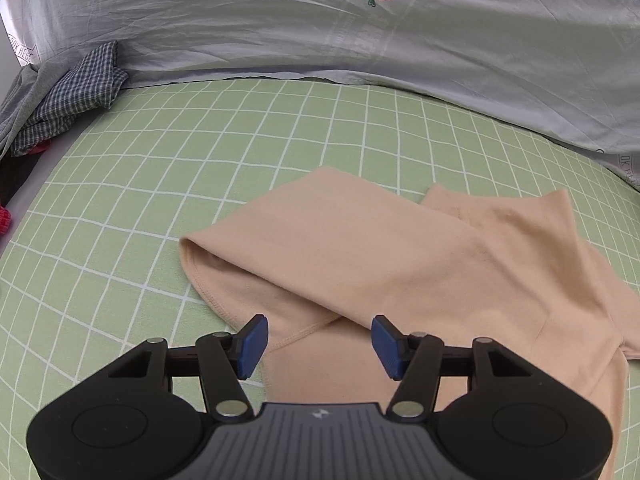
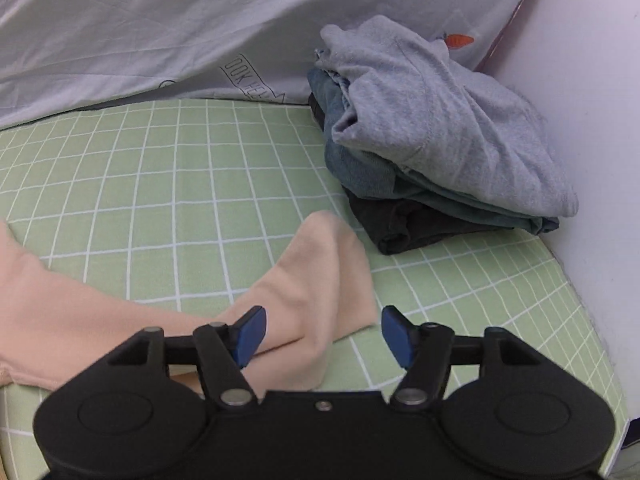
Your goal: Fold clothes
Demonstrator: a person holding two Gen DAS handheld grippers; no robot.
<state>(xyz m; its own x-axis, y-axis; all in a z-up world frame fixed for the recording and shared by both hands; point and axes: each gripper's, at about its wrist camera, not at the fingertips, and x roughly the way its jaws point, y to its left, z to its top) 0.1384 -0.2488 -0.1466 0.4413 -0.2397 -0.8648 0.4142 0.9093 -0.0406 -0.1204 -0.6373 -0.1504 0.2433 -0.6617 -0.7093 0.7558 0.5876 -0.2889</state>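
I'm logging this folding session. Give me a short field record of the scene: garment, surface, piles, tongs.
garment: peach top, sleeve folded across it
surface: green grid sheet
folded stack: grey, blue and black clothes, by the wall
unfolded heap: checked cloth, far left
left tongs: open, over the garment
right tongs: open, nothing gripped

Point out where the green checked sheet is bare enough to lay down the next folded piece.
The widest bare stretch of green checked sheet lies between the peach garment and the grey carrot-print quilt. In the right wrist view, more bare sheet runs from the peach sleeve to the quilt. It is crowded by the folded stack and the checked pile.
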